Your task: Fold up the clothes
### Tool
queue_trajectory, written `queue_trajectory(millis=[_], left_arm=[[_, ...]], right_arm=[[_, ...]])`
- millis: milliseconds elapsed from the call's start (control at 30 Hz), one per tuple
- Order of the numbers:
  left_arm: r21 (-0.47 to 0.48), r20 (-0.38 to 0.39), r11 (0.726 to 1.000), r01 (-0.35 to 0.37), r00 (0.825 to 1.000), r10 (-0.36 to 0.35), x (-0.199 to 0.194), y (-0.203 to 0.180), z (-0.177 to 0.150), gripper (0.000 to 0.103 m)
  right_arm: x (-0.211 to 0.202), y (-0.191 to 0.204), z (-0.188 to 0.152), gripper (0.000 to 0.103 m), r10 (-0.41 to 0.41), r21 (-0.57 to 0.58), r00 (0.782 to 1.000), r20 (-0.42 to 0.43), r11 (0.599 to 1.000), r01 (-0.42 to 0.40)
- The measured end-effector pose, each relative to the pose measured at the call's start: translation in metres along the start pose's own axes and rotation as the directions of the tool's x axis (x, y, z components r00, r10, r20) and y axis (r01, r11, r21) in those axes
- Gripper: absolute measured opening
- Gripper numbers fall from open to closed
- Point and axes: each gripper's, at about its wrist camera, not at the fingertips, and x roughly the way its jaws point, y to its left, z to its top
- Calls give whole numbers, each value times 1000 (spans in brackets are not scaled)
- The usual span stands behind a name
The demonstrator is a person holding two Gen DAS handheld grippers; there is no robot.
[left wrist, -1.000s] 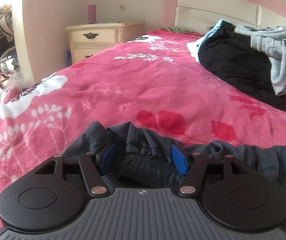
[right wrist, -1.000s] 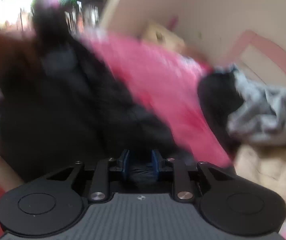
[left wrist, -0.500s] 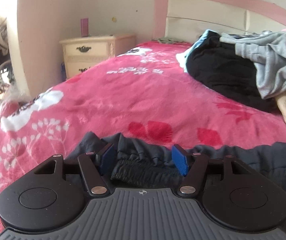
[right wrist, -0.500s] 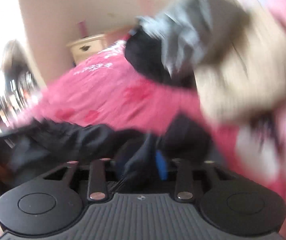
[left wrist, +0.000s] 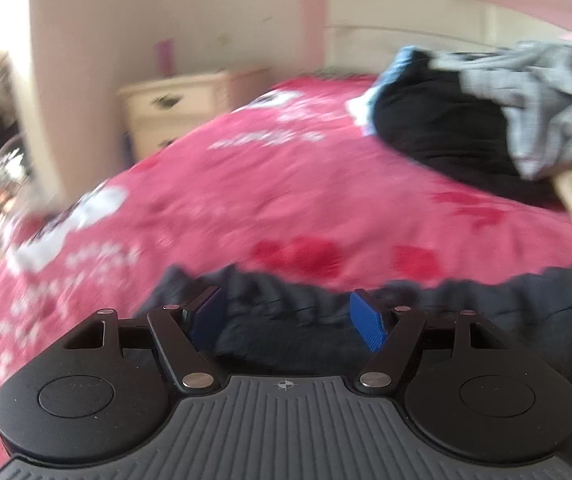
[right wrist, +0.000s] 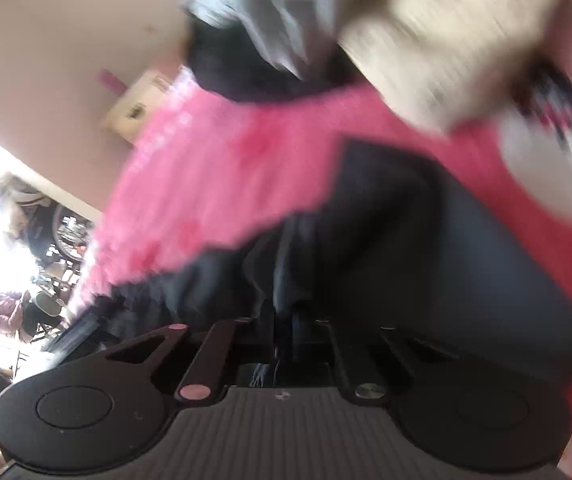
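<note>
Dark navy trousers (left wrist: 294, 300) lie across the near edge of a pink flowered bedspread (left wrist: 286, 184). My left gripper (left wrist: 288, 316) is open, its blue pads either side of the elastic waistband, not pinching it. In the tilted, blurred right wrist view my right gripper (right wrist: 286, 328) is shut on a fold of the dark trousers (right wrist: 426, 248), which spread out ahead over the bedspread (right wrist: 221, 168).
A pile of black, grey and cream clothes (left wrist: 486, 120) sits at the far right of the bed near the pink headboard (left wrist: 406, 12). A cream nightstand (left wrist: 189, 104) stands at the far left by the wall. The pile also shows in the right view (right wrist: 366, 32).
My right gripper has swung and rolled to the right with the trouser fabric in it. My left gripper stays open at the waistband, and its view has shifted slightly.
</note>
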Motion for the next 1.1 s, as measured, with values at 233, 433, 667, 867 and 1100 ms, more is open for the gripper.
queue_trajectory(millis=[233, 433, 667, 867, 1100], left_arm=[[-53, -26, 998, -42, 999, 41, 10, 10, -3, 70], [50, 4, 999, -5, 1000, 5, 5, -4, -14, 70], [47, 42, 999, 10, 999, -12, -2, -3, -9, 70], [112, 44, 994, -16, 999, 12, 4, -15, -6, 70], [-10, -60, 999, -52, 997, 52, 20, -8, 3, 72]], right_arm=[[12, 65, 51, 6, -95, -430, 970, 223, 883, 186], [35, 22, 40, 7, -227, -442, 959, 169, 852, 279], [27, 7, 21, 44, -287, -388, 931, 228, 850, 357], [-1, 39, 4, 45, -149, -483, 915, 375, 811, 330], [84, 63, -28, 45, -165, -640, 979, 119, 741, 202]])
